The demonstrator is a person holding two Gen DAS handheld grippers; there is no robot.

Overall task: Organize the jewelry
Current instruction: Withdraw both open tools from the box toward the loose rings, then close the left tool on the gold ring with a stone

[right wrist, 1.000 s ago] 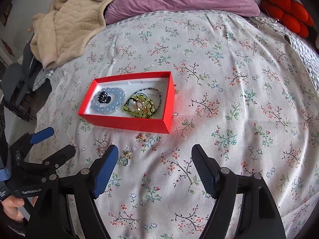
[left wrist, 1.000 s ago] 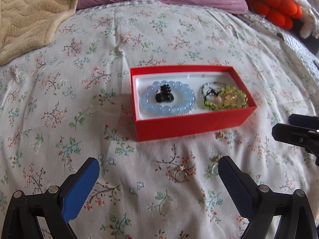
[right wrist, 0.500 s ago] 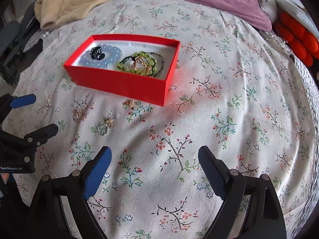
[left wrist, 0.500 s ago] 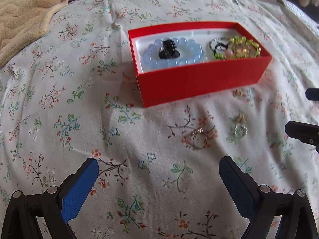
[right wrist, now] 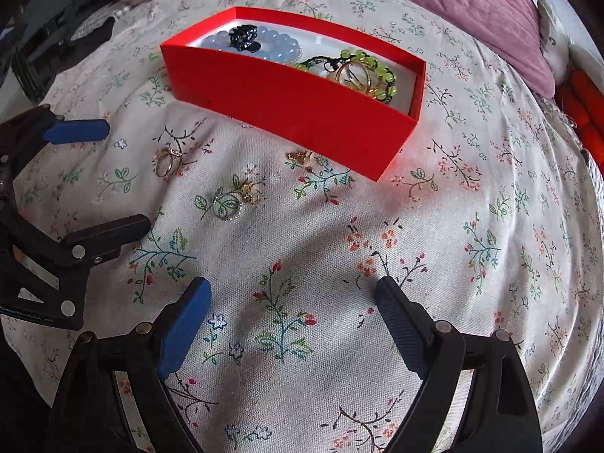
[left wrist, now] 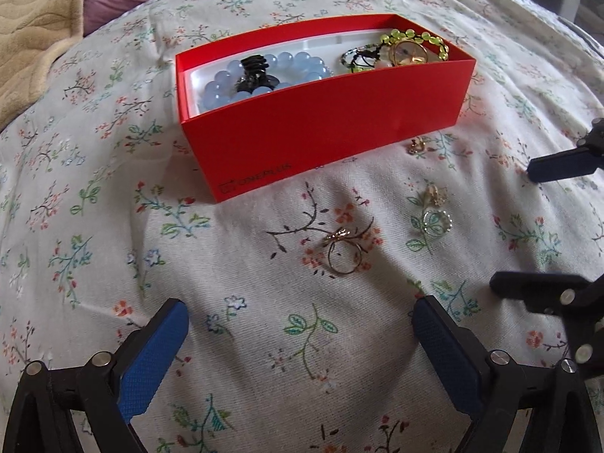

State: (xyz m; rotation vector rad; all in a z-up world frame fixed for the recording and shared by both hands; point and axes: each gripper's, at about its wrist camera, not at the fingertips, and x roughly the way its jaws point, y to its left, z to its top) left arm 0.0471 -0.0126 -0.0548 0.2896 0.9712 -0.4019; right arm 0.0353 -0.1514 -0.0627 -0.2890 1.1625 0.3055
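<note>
A red box (left wrist: 328, 128) (right wrist: 294, 109) on the floral bedspread holds a blue bead bracelet (left wrist: 264, 71) with a black clip on it and a green bead bracelet (left wrist: 415, 43). A gold ring (left wrist: 343, 255) (right wrist: 168, 162) lies in front of the box. A silver ring with a gold piece (left wrist: 436, 213) (right wrist: 236, 200) lies to its right, and a small gold piece (left wrist: 417, 146) (right wrist: 300, 156) by the box wall. My left gripper (left wrist: 300, 343) is open just short of the gold ring. My right gripper (right wrist: 292, 324) is open and empty, to the right of the left one.
A beige blanket (left wrist: 34, 30) and a purple pillow (right wrist: 472, 3) lie at the far side of the bed. Orange cushions (right wrist: 581, 113) sit at the right edge. Dark objects (right wrist: 45, 37) stand off the bed at the far left.
Both grippers have moved lower and closer to the box and the loose rings. The gold ring now lies just ahead of the left fingers. Both stay open.
</note>
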